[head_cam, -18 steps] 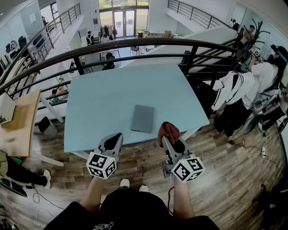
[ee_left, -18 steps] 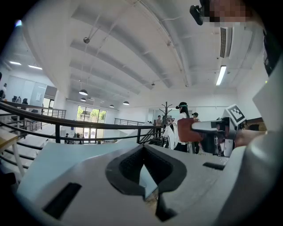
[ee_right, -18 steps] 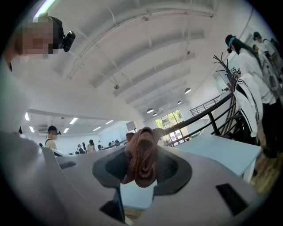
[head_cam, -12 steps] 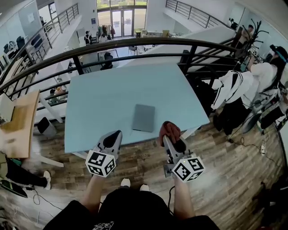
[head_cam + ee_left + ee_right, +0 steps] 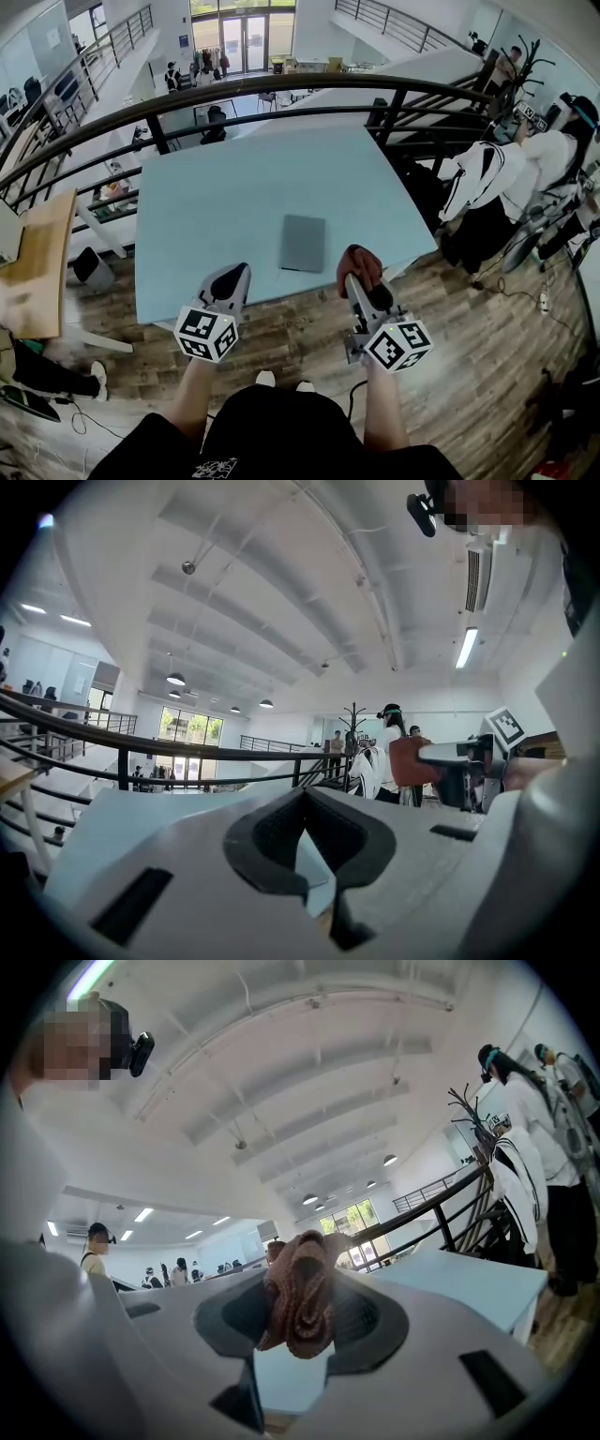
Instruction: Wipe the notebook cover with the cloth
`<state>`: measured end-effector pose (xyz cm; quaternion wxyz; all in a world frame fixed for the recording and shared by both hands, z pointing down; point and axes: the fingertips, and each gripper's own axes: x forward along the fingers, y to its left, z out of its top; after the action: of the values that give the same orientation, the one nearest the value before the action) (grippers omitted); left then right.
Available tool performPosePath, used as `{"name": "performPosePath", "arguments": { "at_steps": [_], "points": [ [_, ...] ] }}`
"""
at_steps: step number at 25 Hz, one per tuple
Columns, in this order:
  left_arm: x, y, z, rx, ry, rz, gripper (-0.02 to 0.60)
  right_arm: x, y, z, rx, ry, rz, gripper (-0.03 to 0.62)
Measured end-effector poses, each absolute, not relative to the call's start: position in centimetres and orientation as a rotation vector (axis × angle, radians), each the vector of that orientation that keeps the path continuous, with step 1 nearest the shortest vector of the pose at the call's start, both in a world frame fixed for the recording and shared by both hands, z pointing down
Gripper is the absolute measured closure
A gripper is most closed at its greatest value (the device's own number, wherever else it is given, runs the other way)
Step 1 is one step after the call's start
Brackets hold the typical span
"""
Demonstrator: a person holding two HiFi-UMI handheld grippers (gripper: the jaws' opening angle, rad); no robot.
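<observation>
A grey notebook [image 5: 303, 243] lies flat on the pale blue table [image 5: 225, 197], near its front edge. My right gripper [image 5: 360, 270] is held at that edge, just right of the notebook, shut on a reddish-brown cloth [image 5: 357, 264]. In the right gripper view the bunched cloth [image 5: 302, 1293] stands up between the jaws. My left gripper [image 5: 231, 280] hovers at the front edge, left of the notebook. Its jaws are shut with nothing between them [image 5: 307, 841]. Both grippers are tilted upward.
A black railing [image 5: 281, 94] curves behind the table, with a lower floor beyond it. A wooden table [image 5: 37, 267] stands at the left. People and a coat rack [image 5: 534, 141] are at the right. Wood flooring lies under me.
The view has shifted slightly. Both grippers have held their places at the table's front edge, and the cloth stays in the right one.
</observation>
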<state>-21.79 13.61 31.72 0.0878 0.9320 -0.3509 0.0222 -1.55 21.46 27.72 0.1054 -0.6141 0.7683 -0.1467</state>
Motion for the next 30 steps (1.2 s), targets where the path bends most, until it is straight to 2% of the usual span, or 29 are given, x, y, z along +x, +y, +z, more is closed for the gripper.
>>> {"name": "performPosePath", "arguments": {
  "at_steps": [18, 30],
  "points": [
    [-26.9, 10.2, 33.4, 2.781, -0.961, 0.065, 0.575, -6.9, 18.4, 28.6, -1.853, 2.239, -0.465, 0.441],
    [-24.6, 6.3, 34.8, 2.76, -0.962, 0.105, 0.575, -4.8, 13.7, 30.0, -1.835, 2.241, -0.509, 0.441]
  ]
}}
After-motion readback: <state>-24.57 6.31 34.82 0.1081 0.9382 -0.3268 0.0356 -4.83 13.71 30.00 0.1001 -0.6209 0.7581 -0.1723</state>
